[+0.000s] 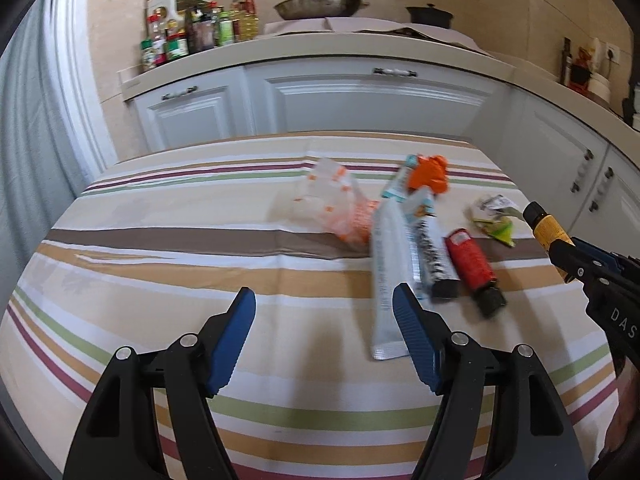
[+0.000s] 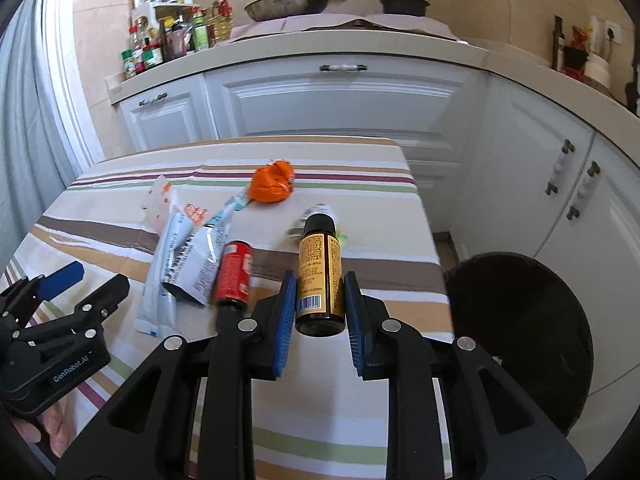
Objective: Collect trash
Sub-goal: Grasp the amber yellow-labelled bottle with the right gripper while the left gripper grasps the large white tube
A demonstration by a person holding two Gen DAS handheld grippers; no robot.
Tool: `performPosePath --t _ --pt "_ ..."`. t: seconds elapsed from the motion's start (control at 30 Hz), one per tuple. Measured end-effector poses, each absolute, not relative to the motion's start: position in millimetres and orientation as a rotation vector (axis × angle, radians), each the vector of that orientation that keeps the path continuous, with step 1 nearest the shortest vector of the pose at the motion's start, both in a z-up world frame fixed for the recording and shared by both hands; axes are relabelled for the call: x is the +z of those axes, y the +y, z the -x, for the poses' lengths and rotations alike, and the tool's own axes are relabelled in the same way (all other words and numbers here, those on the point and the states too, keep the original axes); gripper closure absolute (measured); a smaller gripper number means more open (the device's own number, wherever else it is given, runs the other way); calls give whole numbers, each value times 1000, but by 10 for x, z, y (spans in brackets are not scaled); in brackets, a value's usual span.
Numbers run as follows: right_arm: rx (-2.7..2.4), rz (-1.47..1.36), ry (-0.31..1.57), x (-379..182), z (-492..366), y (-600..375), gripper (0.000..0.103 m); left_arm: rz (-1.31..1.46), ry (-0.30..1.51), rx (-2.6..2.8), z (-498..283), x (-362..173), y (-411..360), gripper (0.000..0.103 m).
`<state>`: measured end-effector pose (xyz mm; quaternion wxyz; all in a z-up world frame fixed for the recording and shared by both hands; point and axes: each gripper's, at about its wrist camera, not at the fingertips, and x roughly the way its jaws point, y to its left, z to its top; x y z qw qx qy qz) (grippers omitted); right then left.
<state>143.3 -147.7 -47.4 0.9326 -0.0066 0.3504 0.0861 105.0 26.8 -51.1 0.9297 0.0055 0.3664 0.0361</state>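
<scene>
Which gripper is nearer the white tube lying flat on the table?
Left. The left gripper hangs open with its right finger beside the white tube. The right gripper, shut on the yellow-label bottle, sits beyond the red bottle.

Ahead, counter: wok point(image 2: 288, 2), black pot point(image 2: 402, 5)
Ahead left: condiment bottles point(image 1: 188, 28)
Below: striped tablecloth point(image 1: 160, 248)

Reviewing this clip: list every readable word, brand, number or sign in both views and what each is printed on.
"GenRobot.AI": on the body of the left gripper, seen in the right wrist view.
"DAS": cut off at the frame edge, on the body of the right gripper, seen in the left wrist view.
Yellow-labelled bottle: small print and barcode, too small to read.
Red bottle, white tube, printed pouch: print blurred, unreadable.
</scene>
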Motion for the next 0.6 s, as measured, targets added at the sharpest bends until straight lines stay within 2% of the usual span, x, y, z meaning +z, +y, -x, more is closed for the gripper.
performPosePath --t 0.47,0.5,0.57,0.6 --pt "134 -42 705 -509 -1381 -1862 80 16 887 5 -1302 -707 57 34" --pt "134 -43 705 -512 -1381 -1866 80 20 892 4 -1308 -716 61 35" --pt "135 -43 705 -516 -1381 -1876 80 29 896 0 -1301 -719 73 48" --pt "135 -42 706 -517 -1381 -1876 80 32 899 0 -1298 -723 83 52"
